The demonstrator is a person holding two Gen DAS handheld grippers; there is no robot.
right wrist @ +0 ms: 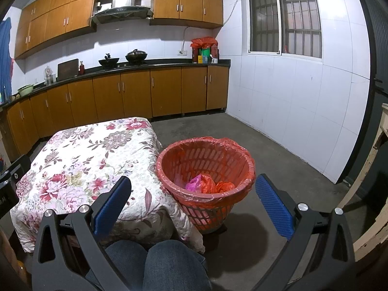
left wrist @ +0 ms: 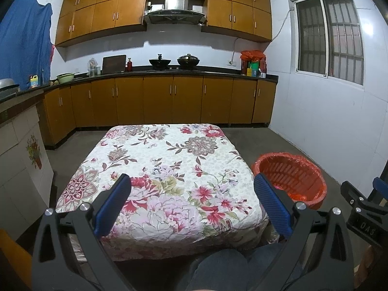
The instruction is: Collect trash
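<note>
An orange slatted trash basket lined with an orange bag stands on the floor right of the table. Inside it lie a pink bag and crumpled orange plastic. The basket also shows in the left wrist view. My left gripper is open above the near part of the floral tablecloth, nothing between its blue pads. My right gripper is open in front of the basket, holding nothing. No loose trash shows on the tablecloth.
A person's knees in jeans sit at the table's near edge. Brown cabinets and a dark counter with two woks run along the far wall. A white tiled wall with a window stands to the right, across grey floor.
</note>
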